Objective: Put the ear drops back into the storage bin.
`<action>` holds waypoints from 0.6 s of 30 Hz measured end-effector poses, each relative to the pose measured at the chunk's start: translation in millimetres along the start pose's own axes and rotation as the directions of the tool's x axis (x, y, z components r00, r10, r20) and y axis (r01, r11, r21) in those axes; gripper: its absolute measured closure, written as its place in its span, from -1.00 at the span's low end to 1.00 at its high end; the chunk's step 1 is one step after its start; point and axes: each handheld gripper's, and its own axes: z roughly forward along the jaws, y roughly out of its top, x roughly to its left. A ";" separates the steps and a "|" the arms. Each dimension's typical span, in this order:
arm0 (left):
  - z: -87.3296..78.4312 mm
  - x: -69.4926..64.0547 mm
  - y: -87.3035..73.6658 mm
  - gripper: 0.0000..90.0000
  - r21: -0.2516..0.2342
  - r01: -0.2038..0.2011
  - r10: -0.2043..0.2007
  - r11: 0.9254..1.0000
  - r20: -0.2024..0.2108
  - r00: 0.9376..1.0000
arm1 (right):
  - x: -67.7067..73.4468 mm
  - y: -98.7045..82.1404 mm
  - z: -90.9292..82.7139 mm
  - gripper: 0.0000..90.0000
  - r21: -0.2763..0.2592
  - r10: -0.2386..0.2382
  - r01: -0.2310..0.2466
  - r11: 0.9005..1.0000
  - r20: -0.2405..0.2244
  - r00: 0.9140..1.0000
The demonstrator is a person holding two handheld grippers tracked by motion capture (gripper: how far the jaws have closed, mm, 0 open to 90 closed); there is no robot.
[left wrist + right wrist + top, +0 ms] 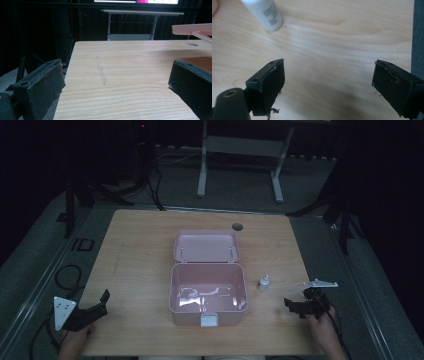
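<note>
1. The pink box sits at the middle of the wooden table, its lid thrown back on the far side. A small white bottle stands just right of the box.
2. The left gripper rests at the table's near left edge, jaws wide apart and gripping nothing. The right gripper sits at the near right, near the bottle, equally wide and empty.
3. Risk: the bottle is narrow and upright, so a jaw arriving from the side may well tip it or roll it toward the table's right edge. A careless reach could also nudge the open box.
4. The high view shows pale shapes inside the box, possibly reflections or contents; the dim light makes this hard to tell.
5. The right gripper view shows the bottle's printed label, beyond the jaws. The left gripper view shows a faint scuff mark on the wood and the lid's edge at far right.
</note>
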 end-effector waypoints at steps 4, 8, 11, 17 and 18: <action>0.0 0.0 0.0 -0.99 0.000 0.000 0.000 1.000 0.000 1.000 | 1.8 4.7 -3.1 -0.76 0.092 -0.007 0.008 0.996 -0.019 1.000; 0.0 0.0 0.0 -0.99 0.000 0.001 -0.001 1.000 0.001 1.000 | 7.4 9.9 -6.6 -0.76 0.196 -0.053 0.059 0.979 -0.036 0.998; 0.1 0.0 0.1 -0.99 0.002 0.001 -0.001 1.000 0.001 1.000 | 10.0 13.0 -9.3 -0.76 0.234 -0.074 0.085 0.969 -0.057 0.996; 0.1 0.0 0.1 -0.99 0.002 0.001 -0.001 1.000 0.003 1.000 | 15.7 18.3 -7.3 -0.76 0.354 -0.136 0.160 0.922 -0.091 0.986; 0.1 0.1 0.1 -0.99 0.002 0.001 -0.001 1.000 0.003 1.000 | 16.8 18.5 -6.7 -0.76 0.373 -0.143 0.168 0.912 -0.096 0.985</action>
